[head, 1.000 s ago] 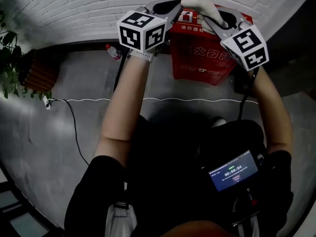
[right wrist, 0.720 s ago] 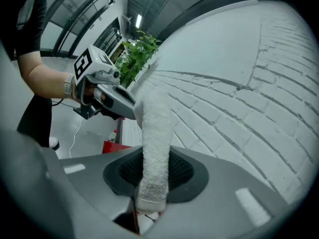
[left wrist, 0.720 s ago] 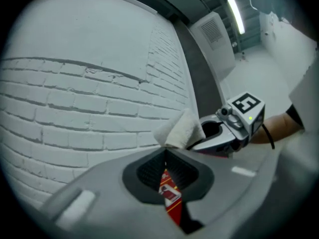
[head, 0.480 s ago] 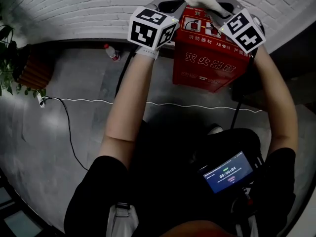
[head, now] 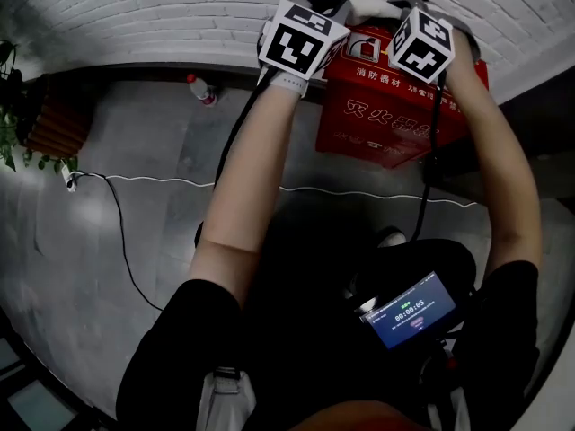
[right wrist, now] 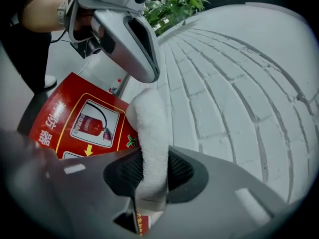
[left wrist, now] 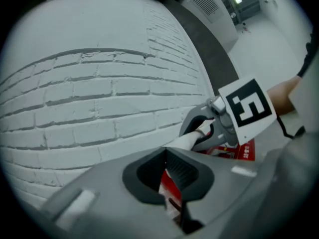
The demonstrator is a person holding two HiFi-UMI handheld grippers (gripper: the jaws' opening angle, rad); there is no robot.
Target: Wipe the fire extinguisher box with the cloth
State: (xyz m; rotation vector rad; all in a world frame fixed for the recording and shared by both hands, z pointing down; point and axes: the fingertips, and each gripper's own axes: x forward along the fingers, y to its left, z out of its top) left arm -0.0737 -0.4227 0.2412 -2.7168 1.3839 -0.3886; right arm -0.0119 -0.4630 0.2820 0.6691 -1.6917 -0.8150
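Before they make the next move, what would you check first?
1. Right gripper clamped on the cloth: ok.
2. Left gripper clamped on the cloth's other end: ok.
3. Cloth spans from one gripper to the other: ok.
4. Cloth is up at the top of the red box: ok.
5. Cloth pressed against the box surface: cannot tell.
6. Room left before the brick wall: cannot tell.
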